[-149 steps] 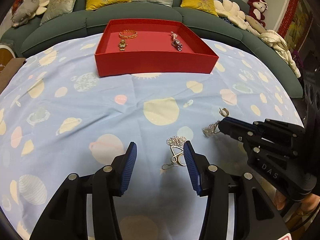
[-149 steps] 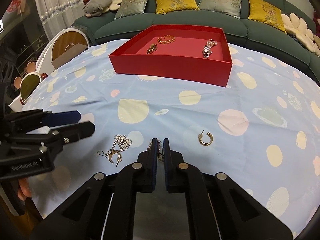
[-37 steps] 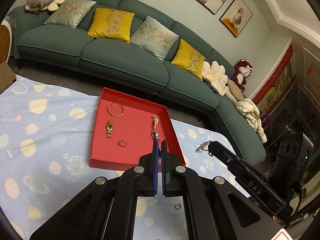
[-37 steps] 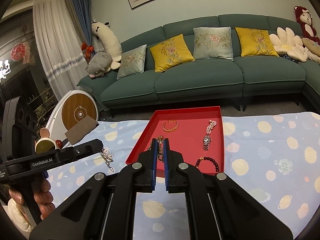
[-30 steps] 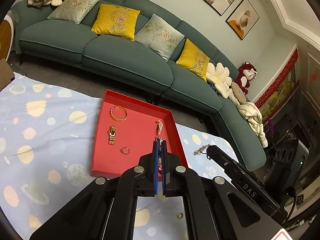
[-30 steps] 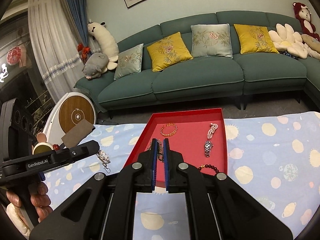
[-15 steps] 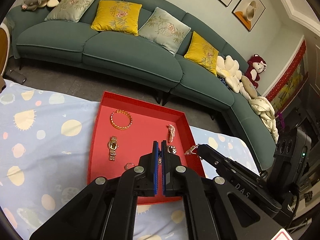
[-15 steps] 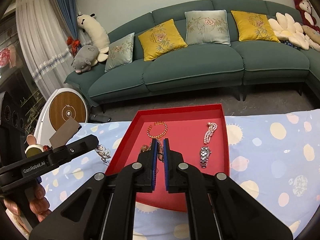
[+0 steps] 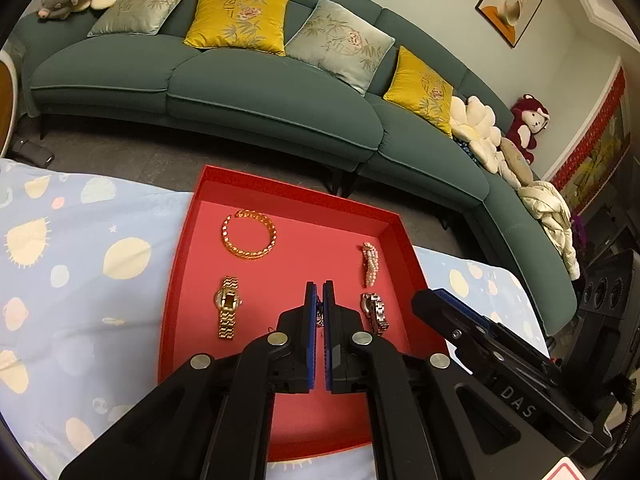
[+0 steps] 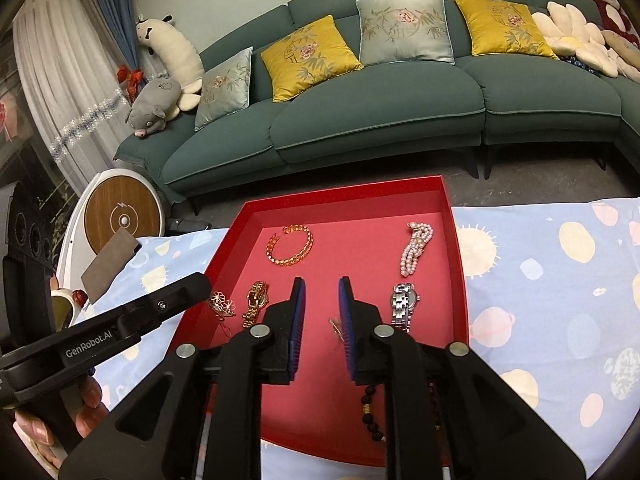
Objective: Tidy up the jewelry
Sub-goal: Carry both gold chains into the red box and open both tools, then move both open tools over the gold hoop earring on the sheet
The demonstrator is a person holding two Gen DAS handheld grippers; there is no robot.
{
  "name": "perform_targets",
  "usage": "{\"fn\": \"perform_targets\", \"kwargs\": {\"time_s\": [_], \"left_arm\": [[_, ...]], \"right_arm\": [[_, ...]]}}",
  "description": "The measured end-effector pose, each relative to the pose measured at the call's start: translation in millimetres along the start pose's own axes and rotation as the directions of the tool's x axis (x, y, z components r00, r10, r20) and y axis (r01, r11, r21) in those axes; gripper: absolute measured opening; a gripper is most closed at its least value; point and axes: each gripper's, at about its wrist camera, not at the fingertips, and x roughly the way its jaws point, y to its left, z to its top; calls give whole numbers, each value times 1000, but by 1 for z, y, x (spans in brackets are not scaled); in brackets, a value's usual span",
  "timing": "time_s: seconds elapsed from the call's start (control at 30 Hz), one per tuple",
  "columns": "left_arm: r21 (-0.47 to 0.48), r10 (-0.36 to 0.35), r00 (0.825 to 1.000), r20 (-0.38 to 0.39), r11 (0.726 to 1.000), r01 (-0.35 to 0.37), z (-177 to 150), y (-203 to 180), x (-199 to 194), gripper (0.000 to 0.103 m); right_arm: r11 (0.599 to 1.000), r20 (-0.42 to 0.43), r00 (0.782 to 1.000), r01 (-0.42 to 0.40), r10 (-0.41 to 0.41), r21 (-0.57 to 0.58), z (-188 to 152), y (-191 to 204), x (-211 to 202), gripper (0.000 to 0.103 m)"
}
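Right gripper (image 10: 322, 308): jaws opening over the red tray (image 10: 460, 280). A small gold piece (image 10: 335, 327) lies between them beside the right pad; contact with the pad cannot be confirmed.

Left gripper (image 9: 319, 300): jaws together, clamped on a silver chain (image 10: 222, 305), which hangs from the tips above the tray's left edge in the right wrist view. A hand (image 10: 86, 404) holds its handle.

Tray contents, near to far: dark bead bracelet (image 10: 370, 410) at the front right, partly hidden by the right gripper's frame; gold watch (image 9: 227, 306) on the left and silver watch (image 10: 404, 304) on the right, mid-tray; gold bangle (image 9: 249, 234) far left, pearl bracelet (image 10: 416, 248) far right.

The tray rests on a blue patterned cloth (image 10: 540, 280). Beyond it stands a green sofa (image 10: 380, 100) with cushions.
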Motion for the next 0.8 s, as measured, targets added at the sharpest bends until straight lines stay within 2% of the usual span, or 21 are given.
{"fn": "perform_targets", "kwargs": {"time_s": [0.03,0.13,0.2,0.33,0.4,0.5,0.6,0.7,0.8], "left_arm": [[2,-5,1000,12,1000,5,2,-2,0,4],[33,-5,1000,22,999,4,8,-9,0,13],[59,18,999,49,998,-21,10,-15,-6,28],[102,43,994,96,993,-52,8,-24,-30,28],[105,64,991,115,991,-77,3,-27,-47,33],[116,97,985,145,987,-115,-9,-33,-76,34],[140,136,976,169,977,-161,-28,-39,-108,34],[158,165,971,174,968,-193,-51,-41,-134,35],[158,202,965,165,961,-228,-82,-41,-150,42]], "right_arm": [[1000,12,1000,0,0,3,1,-1,-3,28],[1000,42,999,4,-4,0,7,1,-13,29],[1000,65,998,7,-7,-1,10,2,-22,33],[1000,95,995,7,-7,4,14,6,-42,34],[1000,107,994,6,-7,9,14,6,-53,34],[1000,140,990,5,-8,26,12,9,-76,34],[999,157,988,-12,7,31,6,13,-99,34],[1000,174,985,7,-7,3,-10,18,-126,34],[999,135,990,30,-27,-21,-33,16,-143,34]]}}
